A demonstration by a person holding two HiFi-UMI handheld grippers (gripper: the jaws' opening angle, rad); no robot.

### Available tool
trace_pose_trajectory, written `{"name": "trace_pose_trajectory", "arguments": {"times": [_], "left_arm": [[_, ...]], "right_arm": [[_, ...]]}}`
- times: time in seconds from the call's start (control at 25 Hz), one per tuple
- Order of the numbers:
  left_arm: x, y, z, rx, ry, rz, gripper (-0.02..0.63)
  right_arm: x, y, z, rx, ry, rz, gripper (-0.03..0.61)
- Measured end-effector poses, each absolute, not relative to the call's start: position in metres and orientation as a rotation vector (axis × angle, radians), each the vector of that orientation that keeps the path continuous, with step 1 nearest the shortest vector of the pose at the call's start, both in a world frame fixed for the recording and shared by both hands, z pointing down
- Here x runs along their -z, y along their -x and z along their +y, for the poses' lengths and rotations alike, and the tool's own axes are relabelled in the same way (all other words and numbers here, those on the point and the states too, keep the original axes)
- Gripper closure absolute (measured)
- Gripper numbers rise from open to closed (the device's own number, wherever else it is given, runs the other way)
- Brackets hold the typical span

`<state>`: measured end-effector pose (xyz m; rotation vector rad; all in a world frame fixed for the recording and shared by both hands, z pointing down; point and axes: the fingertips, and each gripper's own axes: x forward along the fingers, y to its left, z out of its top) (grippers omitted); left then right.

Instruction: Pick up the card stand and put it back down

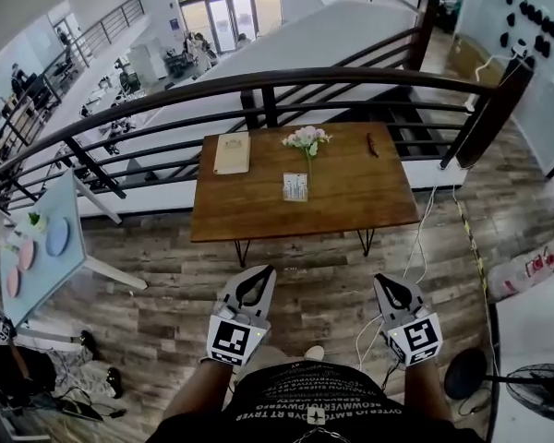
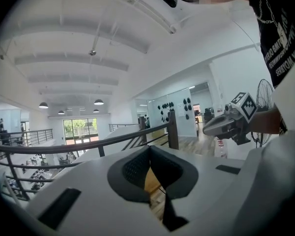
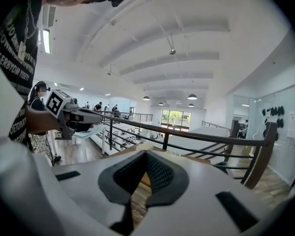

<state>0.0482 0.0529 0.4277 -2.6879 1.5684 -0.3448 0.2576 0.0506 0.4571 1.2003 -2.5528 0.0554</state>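
Card stand (image 1: 295,186): mid-table (image 1: 360,201), away from edges (railing (image 1: 258,83) behind). Left gripper (image 1: 255,282), right gripper (image 1: 395,291): jaws pressed together, short of near edge.

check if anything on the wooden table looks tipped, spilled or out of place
Nothing stands out. The small white card stand appears upright near the middle of the brown wooden table, the pink-and-white flowers stand behind it, the tan booklet lies flat at the back left, and no spill shows.

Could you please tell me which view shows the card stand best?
The head view: the card stand stands unobstructed on the table. Both gripper views show only slivers of table beyond their jaws, no stand.
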Motion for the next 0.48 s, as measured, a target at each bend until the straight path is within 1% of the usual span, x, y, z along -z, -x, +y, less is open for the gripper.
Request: {"name": "trace_pose_trajectory", "arguments": {"times": [0.16, 0.48], "left_arm": [[-0.43, -0.034, 0.059, 0.36, 2.666, 1.618, 0.588], [-0.433, 0.004, 0.044, 0.383, 2.626, 1.679, 0.588]], "right_arm": [[-0.463, -0.251, 0.043, -0.099, -1.196, -2.588, 0.565], [-0.459, -0.212, 0.015, -0.08, -1.13, -2.632, 0.565]]}}
